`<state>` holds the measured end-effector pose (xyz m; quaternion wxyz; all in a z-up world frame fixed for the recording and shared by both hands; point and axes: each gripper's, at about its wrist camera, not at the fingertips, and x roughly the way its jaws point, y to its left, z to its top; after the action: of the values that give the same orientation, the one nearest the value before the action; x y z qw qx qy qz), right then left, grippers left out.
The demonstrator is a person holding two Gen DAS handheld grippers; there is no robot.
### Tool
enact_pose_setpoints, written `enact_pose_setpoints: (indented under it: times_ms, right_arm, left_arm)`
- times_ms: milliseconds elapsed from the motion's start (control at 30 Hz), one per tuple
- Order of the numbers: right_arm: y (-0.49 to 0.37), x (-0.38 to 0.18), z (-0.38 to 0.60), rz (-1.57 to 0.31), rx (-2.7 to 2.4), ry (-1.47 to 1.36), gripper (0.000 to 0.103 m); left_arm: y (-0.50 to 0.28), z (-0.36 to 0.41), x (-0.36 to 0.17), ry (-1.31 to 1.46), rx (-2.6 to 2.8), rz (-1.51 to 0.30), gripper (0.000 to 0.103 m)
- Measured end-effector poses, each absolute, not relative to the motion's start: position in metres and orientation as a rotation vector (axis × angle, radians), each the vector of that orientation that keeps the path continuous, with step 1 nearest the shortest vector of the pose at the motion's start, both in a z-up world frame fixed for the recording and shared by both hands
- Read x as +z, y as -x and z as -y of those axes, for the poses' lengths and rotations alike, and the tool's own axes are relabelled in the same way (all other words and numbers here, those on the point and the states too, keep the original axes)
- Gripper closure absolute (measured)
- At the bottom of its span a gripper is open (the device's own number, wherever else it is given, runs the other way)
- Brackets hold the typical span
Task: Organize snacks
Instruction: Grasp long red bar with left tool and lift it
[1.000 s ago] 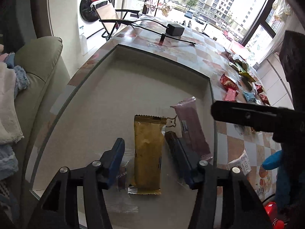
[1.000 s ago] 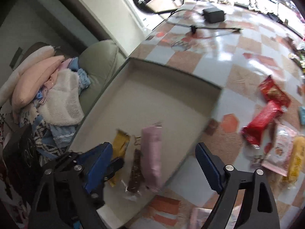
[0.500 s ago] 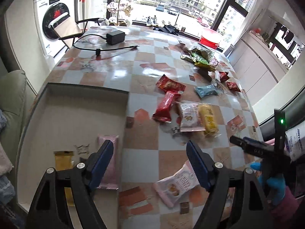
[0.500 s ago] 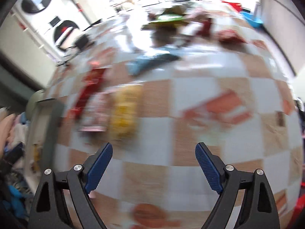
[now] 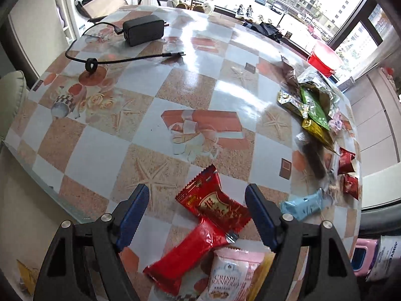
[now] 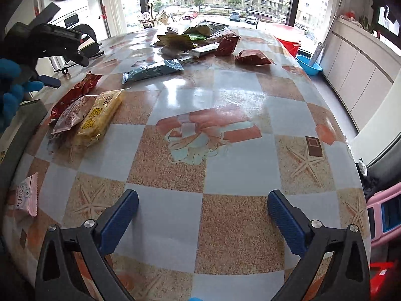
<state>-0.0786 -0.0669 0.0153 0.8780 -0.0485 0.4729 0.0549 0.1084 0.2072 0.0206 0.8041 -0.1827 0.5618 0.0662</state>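
Both grippers swung off the tray, left gripper fingers spread over red packet, right gripper just widened, empty, bare table ahead

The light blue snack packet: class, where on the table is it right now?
In the left wrist view, the light blue packet lies right of the open left gripper, below two small dark red packets near the table's right edge.

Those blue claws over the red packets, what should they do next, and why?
Probably lower the left gripper and close on the red packet. Its jaws stand open with that packet between them but not pressed, and it lies on top of the longer red bar, so it comes away first.
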Motion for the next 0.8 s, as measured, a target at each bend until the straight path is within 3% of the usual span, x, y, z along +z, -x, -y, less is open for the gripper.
enact_pose_setpoints:
  times_ms: [100, 133, 200, 333, 567, 600, 667, 700, 733, 800]
  right_arm:
    - [0.082, 0.011, 0.066, -0.983, 0.119, 0.102, 0.000]
    - [0.084, 0.009, 0.066, -0.982, 0.120, 0.102, 0.000]
    - [0.080, 0.005, 0.065, -0.982, 0.122, 0.100, 0.000]
    - [0.080, 0.005, 0.066, -0.980, 0.126, 0.094, 0.000]
    - [0.081, 0.005, 0.066, -0.980, 0.127, 0.093, 0.000]
    - [0.081, 0.005, 0.066, -0.980, 0.127, 0.093, 0.000]
    - [0.081, 0.005, 0.066, -0.980, 0.128, 0.092, 0.000]
    - [0.081, 0.005, 0.066, -0.980, 0.127, 0.093, 0.000]
    - [0.081, 0.005, 0.066, -0.980, 0.127, 0.094, 0.000]
    - [0.081, 0.005, 0.065, -0.982, 0.123, 0.102, 0.000]
  left_arm:
    - [-0.107, -0.199, 0.007, 0.358, 0.140, -1.236, 0.039]
    - [-0.103, -0.189, 0.007, 0.301, 0.113, -1.226, 0.054]
    - [-0.092, -0.168, 0.007, 0.176, 0.064, -1.214, 0.064]
    - [-0.040, -0.119, 0.007, 0.033, -0.106, -1.182, 0.067]
    - [0.041, -0.072, 0.020, 0.073, -0.345, -1.178, 0.067]
    - [0.046, -0.074, 0.030, 0.067, -0.334, -1.137, 0.066]
    - [0.056, -0.085, 0.050, 0.034, -0.307, -1.062, 0.047]
    - [0.058, -0.092, 0.059, 0.012, -0.272, -1.032, 0.022]
    - [0.058, -0.102, 0.067, -0.003, -0.215, -1.002, 0.015]
    - [0.049, -0.122, 0.074, 0.001, -0.099, -0.990, 0.015]
